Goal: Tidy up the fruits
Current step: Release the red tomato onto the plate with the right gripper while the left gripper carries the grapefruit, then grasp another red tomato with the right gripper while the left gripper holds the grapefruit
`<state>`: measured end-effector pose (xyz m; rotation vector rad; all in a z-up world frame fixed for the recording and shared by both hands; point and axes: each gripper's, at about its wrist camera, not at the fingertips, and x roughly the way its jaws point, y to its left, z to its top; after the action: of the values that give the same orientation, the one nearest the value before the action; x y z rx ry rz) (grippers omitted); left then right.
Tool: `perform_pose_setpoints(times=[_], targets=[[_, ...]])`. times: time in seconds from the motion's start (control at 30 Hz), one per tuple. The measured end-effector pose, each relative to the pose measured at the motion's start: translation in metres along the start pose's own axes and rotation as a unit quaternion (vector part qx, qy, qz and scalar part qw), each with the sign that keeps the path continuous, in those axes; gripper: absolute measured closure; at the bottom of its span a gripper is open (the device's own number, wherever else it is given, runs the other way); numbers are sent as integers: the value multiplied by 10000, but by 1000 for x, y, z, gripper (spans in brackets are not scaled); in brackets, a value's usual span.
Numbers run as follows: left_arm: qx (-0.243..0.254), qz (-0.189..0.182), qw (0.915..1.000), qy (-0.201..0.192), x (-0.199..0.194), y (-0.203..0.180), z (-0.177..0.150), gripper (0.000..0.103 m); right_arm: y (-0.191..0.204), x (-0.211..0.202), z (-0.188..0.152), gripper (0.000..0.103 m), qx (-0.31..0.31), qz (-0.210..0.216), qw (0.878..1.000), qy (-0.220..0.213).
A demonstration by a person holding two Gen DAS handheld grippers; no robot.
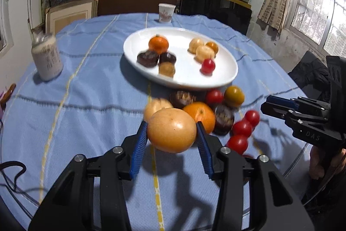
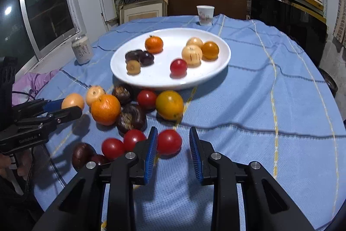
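Observation:
My left gripper (image 1: 172, 130) is shut on a pale orange fruit (image 1: 172, 130) and holds it above the blue cloth; the fruit also shows in the right wrist view (image 2: 72, 101). My right gripper (image 2: 172, 142) is open, its fingers either side of a red tomato (image 2: 168, 141) that lies on the cloth. A white plate (image 1: 225, 77) holds an orange, dark fruits, pale fruits and a red tomato. Loose fruits lie in front of the plate: an orange (image 2: 105, 109), a yellow-orange tomato (image 2: 169, 104), dark fruits (image 2: 132, 120) and more red tomatoes (image 2: 112, 147).
A white jar (image 1: 47, 57) stands at the left of the round table. A paper cup (image 1: 166, 12) stands at the far edge behind the plate. A black cable (image 1: 13, 174) lies at the near left edge. Shelves with boxes stand behind the table.

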<state>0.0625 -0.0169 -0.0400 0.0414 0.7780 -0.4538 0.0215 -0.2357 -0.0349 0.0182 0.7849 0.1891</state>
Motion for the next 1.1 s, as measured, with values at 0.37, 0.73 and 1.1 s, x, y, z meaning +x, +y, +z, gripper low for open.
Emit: perform_pose_setpoints(times=[0.37,0.73,1.1], targets=[[92,-372,9991,207,57,-4,99,59,4,21,113,73,-605,-231,9971,-404],[251,-534,9982,57,58,-12,109,59,-25,32,104,68,-367,238,9990,-43],[204,-603,9979,-109,10,-11,77,59,-5,26,1,66,-815,368,9944,571]])
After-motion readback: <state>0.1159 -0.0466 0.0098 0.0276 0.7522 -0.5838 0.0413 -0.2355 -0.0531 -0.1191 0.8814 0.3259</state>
